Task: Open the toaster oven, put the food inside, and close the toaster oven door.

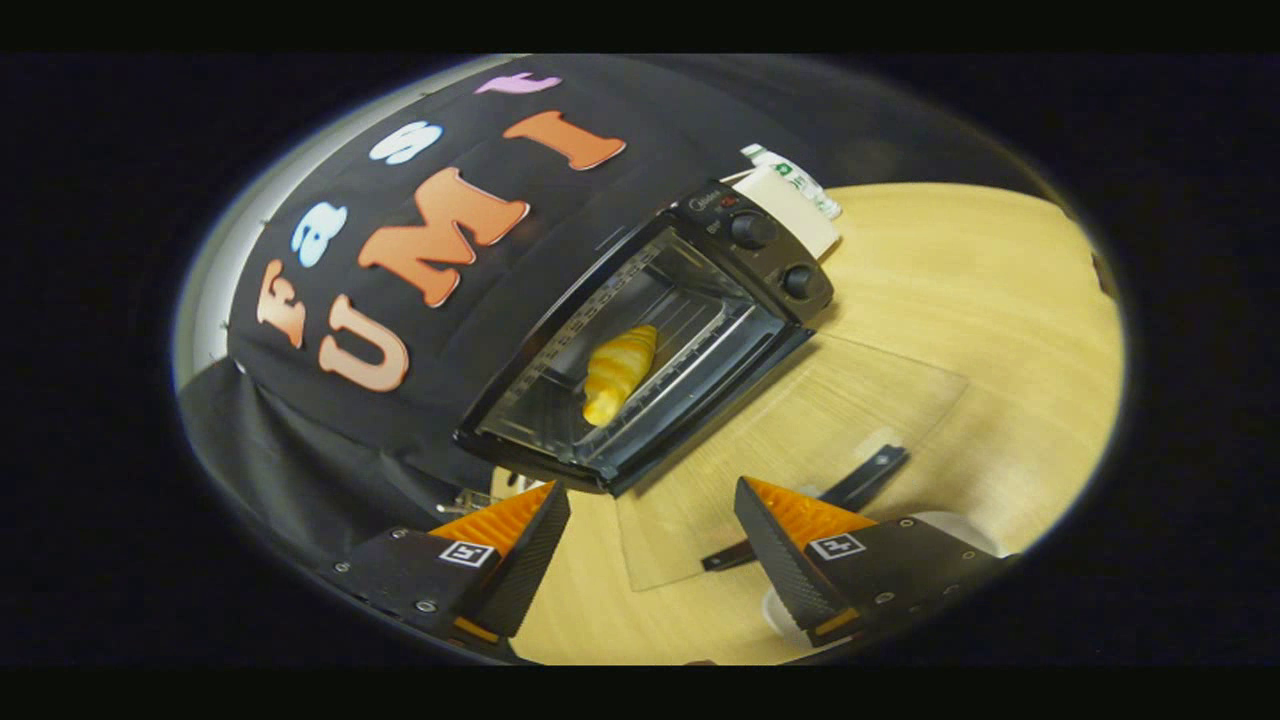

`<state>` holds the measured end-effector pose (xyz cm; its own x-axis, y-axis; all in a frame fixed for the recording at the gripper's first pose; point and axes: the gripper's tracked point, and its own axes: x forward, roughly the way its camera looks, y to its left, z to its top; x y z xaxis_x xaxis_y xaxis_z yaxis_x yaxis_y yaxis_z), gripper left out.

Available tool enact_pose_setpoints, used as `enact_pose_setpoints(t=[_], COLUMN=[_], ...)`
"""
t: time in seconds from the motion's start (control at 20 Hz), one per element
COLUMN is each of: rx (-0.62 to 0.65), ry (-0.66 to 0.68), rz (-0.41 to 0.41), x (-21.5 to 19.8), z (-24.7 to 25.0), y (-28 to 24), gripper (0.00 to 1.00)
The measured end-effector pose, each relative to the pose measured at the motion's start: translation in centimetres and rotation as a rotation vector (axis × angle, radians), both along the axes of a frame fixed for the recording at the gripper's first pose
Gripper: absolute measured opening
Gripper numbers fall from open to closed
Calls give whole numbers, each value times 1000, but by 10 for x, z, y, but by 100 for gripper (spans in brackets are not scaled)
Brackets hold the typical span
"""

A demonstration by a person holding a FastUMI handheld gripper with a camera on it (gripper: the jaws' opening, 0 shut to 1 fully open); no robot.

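Nearest to me are my two fingers (650, 540), spread well apart with nothing between them but bare pale wooden surface (960, 300). They hold nothing and touch nothing that I can see.

Just ahead of them the clear glass door (800, 440) of the black toaster oven (650, 330) lies folded down flat over the surface, fully open. Its dark bar handle (810, 505) sits along the door's outer edge, close to my right finger (790, 550) and partly hidden behind it.

Beyond the door the oven's mouth stands open. Inside, on the wire rack (690, 340), lies the golden-yellow croissant-shaped piece of food (620, 372), about in the middle of the chamber and apart from the walls. Two round black knobs (752, 230) sit one beside the other on the oven's control panel, at the side of the chamber.

Behind the oven, touching or nearly touching its far end, stands a white carton-like object (795, 195); I cannot tell what it is. A rounded white thing (950, 525) peeks out just past my right finger, mostly hidden.
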<state>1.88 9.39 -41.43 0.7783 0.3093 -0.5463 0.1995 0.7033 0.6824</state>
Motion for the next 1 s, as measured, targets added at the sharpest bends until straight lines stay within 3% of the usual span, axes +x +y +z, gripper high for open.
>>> enact_pose_setpoints(t=[0.2,0.45,0.8,1.0], rx=[-290,-548,-596,-565], ry=[29,77,134,115], rz=[101,227,384,397], x=[-27,-60,-57,-49], z=[-20,-41,-68,-65], y=[-28,-56,-41,-39], gripper=[98,98,99,99])
